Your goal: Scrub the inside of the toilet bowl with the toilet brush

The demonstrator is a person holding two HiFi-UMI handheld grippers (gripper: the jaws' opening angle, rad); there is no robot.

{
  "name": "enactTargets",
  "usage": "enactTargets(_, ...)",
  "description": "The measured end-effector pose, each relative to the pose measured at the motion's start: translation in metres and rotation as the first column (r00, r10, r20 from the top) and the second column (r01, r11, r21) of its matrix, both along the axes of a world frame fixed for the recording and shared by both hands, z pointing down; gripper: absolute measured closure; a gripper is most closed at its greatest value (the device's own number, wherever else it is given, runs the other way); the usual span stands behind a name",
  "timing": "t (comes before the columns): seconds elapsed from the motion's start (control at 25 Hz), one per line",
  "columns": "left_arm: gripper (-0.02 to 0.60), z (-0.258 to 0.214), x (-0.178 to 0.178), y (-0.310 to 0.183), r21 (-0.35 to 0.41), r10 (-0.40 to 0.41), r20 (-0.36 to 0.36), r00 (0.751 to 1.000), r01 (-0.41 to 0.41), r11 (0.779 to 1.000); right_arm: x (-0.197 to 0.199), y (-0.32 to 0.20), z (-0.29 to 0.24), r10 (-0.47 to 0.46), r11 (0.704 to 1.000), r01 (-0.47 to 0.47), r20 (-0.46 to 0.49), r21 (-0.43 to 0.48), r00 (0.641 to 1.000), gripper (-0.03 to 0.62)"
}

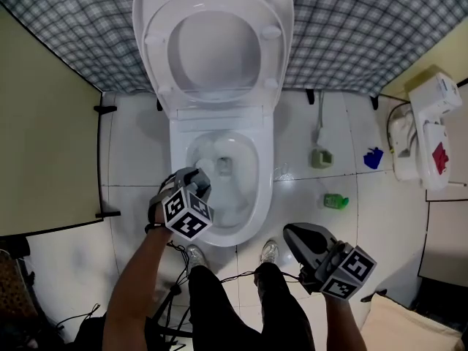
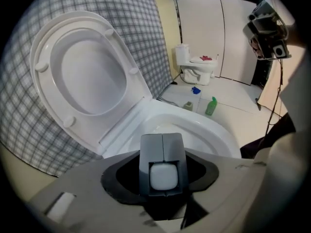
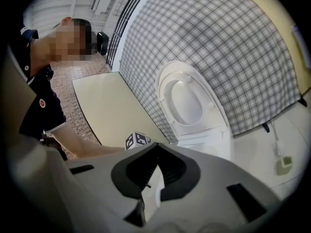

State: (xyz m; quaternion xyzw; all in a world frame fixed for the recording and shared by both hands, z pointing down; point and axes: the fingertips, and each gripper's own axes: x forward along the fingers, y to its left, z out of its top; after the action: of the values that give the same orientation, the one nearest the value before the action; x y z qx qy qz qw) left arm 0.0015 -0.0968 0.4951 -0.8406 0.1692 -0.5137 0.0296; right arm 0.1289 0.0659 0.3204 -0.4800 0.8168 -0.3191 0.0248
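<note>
**A:** What is closest?

**B:** The right gripper (image 1: 295,234). It is low at the near edge of the white tiled floor (image 1: 131,145), and its jaws are clenched on nothing.

**A:** Where is the toilet brush?

**B:** The toilet brush (image 1: 319,131) stands in its holder (image 1: 320,157) near the floor's far edge. It is to the right of the toilet bowl (image 1: 256,196), and neither gripper touches it.

**A:** And the other gripper?

**B:** The left gripper (image 1: 191,180) hovers over the bowl's left rim, its jaws pressed together and empty. The seat (image 1: 212,2) is raised against the checked wall (image 1: 365,28). A green bottle (image 1: 336,201) lies near the brush, toward the near edge.
</note>
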Motion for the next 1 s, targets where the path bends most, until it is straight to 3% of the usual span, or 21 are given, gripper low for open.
enactTargets(0.28, 0.368, 0.001, -0.023, 0.043, -0.123, 0.158, 0.144, 0.977, -0.141, 0.982, -0.005, 0.011, -0.012, -0.001, 1.0, 0.001, 0.002, 0.015, 1.0, 0.594)
enactTargets(0.44, 0.37, -0.001, -0.03, 0.076, -0.282, 0.257, 0.174, 0.951, -0.202, 0.938, -0.007, 0.017, -0.021, 0.013, 0.999, -0.012, -0.004, 0.03, 1.0, 0.594)
enactTargets(0.56, 0.37, -0.003, -0.031, 0.096, -0.372, 0.289, 0.156, 0.944, -0.215, 0.903, -0.007, 0.024, -0.029, 0.03, 0.999, -0.03, -0.011, 0.043, 0.999, 0.594)
enactTargets(0.8, 0.37, -0.011, -0.018, 0.117, -0.468, 0.26, 0.072, 0.963, -0.198, 0.861, -0.006, 0.039, -0.035, 0.081, 0.996, -0.08, -0.01, 0.047, 0.997, 0.594)
enactTargets(1.0, 0.37, -0.012, -0.009, 0.122, -0.479, 0.193, 0.01, 0.981, -0.165, 0.862, -0.013, 0.045, -0.033, 0.085, 0.996, -0.085, 0.002, 0.041, 0.996, 0.594)
